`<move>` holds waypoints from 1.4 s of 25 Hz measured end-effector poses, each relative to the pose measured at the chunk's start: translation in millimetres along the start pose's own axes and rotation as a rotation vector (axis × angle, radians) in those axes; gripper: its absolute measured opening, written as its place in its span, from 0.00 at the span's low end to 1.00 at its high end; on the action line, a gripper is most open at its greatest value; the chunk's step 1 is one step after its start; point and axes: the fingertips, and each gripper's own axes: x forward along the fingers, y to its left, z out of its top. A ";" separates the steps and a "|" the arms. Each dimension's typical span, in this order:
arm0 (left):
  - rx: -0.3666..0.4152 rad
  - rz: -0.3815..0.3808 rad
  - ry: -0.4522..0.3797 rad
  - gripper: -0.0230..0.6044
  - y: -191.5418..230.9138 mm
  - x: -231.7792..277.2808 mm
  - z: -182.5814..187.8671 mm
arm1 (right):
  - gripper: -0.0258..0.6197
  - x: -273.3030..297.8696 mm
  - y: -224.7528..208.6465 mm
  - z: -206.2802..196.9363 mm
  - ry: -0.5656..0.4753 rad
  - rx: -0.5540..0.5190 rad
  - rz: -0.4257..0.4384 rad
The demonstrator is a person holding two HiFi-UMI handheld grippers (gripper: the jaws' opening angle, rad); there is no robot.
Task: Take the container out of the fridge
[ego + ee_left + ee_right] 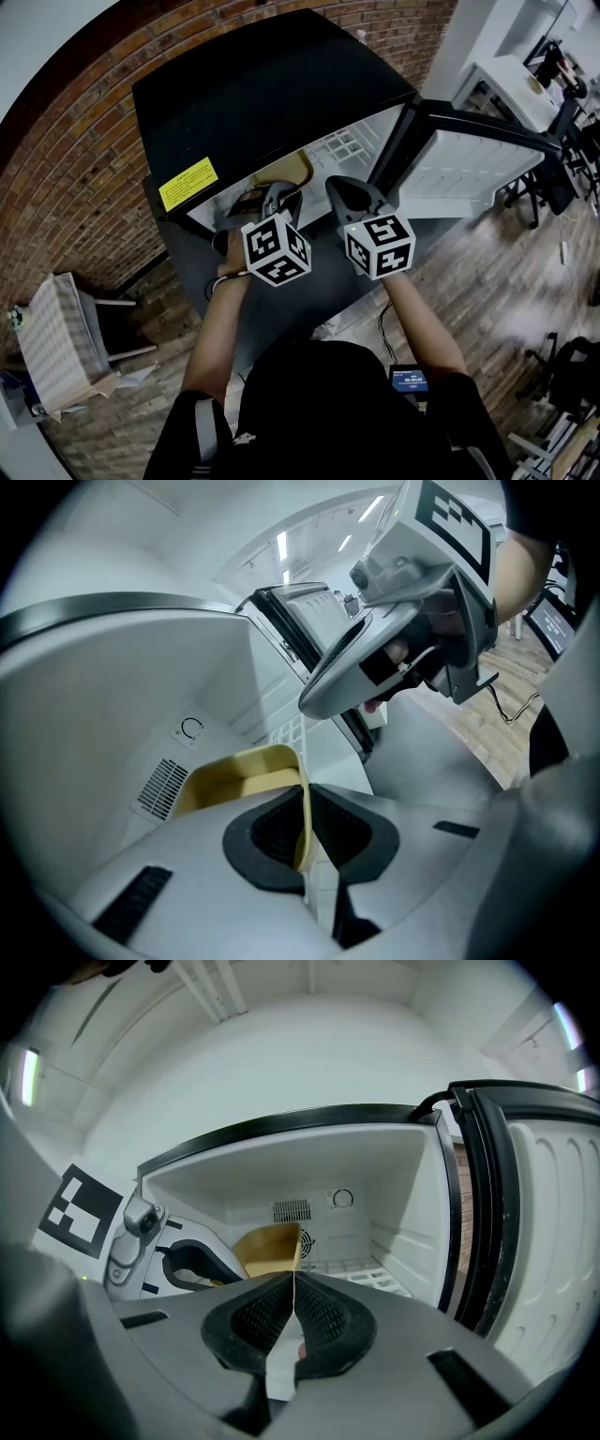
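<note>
A small black fridge (253, 94) stands with its door (469, 169) swung out to the right. Inside it, on the left, sits a yellow open-topped container (281, 169). My left gripper (275, 195) reaches into the fridge. In the left gripper view its pads (281, 832) pinch the container's (239, 775) right wall, so it is shut on it. My right gripper (349, 187) hovers at the fridge mouth, just right of the left one, with its jaws shut and nothing between them. The right gripper view shows the container (267, 1246) behind the left gripper (187, 1265).
A white wire shelf (342, 145) fills the fridge's right side. A brick wall (75, 187) runs behind and to the left. A chair with a checked cushion (61, 337) stands at the left. A white desk (511, 80) and office chairs (534, 197) are on the right.
</note>
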 end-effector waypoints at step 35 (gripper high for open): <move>0.025 -0.108 -0.183 0.09 -65.7 -86.4 23.7 | 0.10 -76.3 63.8 8.4 -0.047 -0.020 -0.148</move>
